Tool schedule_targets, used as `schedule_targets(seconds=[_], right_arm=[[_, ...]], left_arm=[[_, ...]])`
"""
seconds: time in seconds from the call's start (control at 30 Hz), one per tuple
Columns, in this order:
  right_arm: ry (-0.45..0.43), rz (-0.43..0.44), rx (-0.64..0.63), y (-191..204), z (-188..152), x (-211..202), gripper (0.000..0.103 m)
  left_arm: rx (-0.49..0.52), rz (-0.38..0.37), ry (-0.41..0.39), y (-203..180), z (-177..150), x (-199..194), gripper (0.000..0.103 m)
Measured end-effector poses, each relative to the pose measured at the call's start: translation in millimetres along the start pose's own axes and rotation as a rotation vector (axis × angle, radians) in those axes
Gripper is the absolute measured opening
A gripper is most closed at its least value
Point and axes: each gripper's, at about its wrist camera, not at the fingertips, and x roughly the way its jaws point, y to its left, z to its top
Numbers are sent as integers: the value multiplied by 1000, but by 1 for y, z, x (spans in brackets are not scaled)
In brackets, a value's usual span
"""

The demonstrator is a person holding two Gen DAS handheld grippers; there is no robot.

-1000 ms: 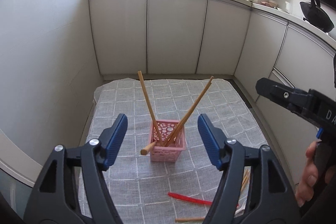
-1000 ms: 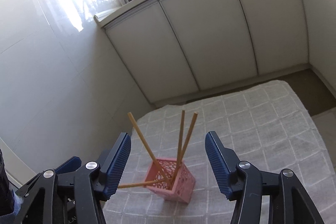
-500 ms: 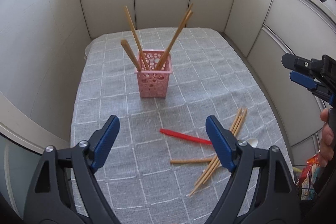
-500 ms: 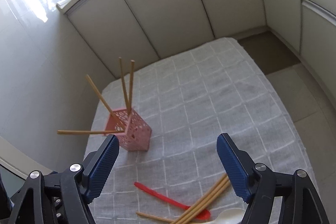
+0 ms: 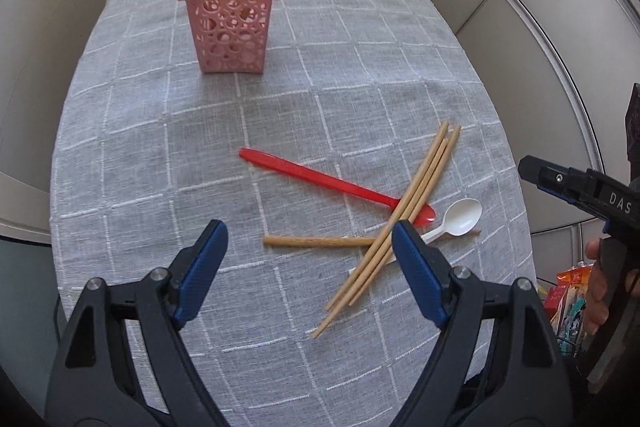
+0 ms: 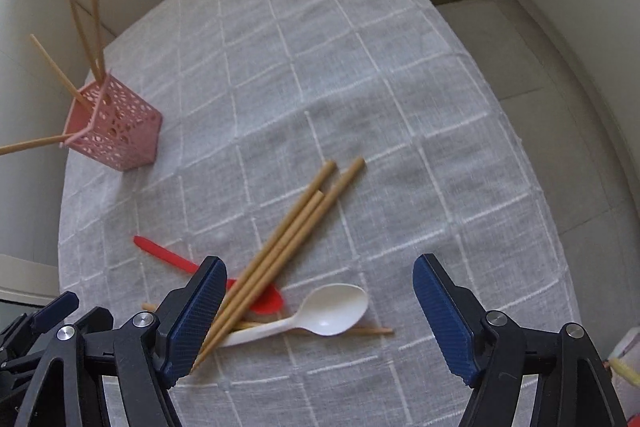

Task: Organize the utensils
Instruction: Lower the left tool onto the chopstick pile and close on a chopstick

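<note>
A pink perforated holder (image 5: pixel 230 23) stands at the far left of the grey checked tablecloth (image 5: pixel 360 67) with several wooden chopsticks upright in it. Nearer lie a red spoon (image 5: pixel 336 183), a white spoon (image 5: pixel 460 217), a bundle of three chopsticks (image 5: pixel 416 195) and one more chopstick (image 5: pixel 316 241) across them. My left gripper (image 5: pixel 308 231) hangs open above that lone chopstick, holding nothing. My right gripper (image 6: pixel 320 263) is open above the white spoon (image 6: pixel 332 311) and the bundle (image 6: pixel 288 243), empty. The holder (image 6: pixel 116 131) and red spoon (image 6: pixel 176 259) show at left.
White cabinet fronts curve around the far and right sides of the table. A tiled floor (image 6: pixel 520 47) lies beyond the cloth's right edge. Colourful packets (image 5: pixel 568 303) sit low at the right, beside the hand on the right gripper's handle (image 5: pixel 600 291).
Both grippers have tipped downward and sunk toward the table. The loose spoons and chopsticks have come into view beneath them, and both pairs of jaws stand a little wider.
</note>
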Motion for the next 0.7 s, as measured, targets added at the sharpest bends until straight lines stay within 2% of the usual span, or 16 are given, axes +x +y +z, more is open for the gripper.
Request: schedule_targets(seconds=[0.17, 0.23, 0.4, 0.53, 0.63, 0.7], right_arm=[[64, -1, 61, -23, -2, 13, 81], [75, 1, 88, -30, -2, 15, 81], [72, -12, 124, -44, 3, 16, 81], [76, -21, 138, -53, 7, 17, 81], [80, -28, 147, -59, 10, 19, 81], [82, -29, 154, -62, 12, 21, 81]], left_arm=[[42, 18, 15, -12, 5, 22, 83], [79, 5, 7, -22, 9, 29, 77], [150, -90, 28, -50, 21, 53, 48], [182, -159, 40, -73, 29, 71, 34], [215, -175, 47, -88, 33, 83, 25], [237, -158, 48, -96, 36, 90, 19]])
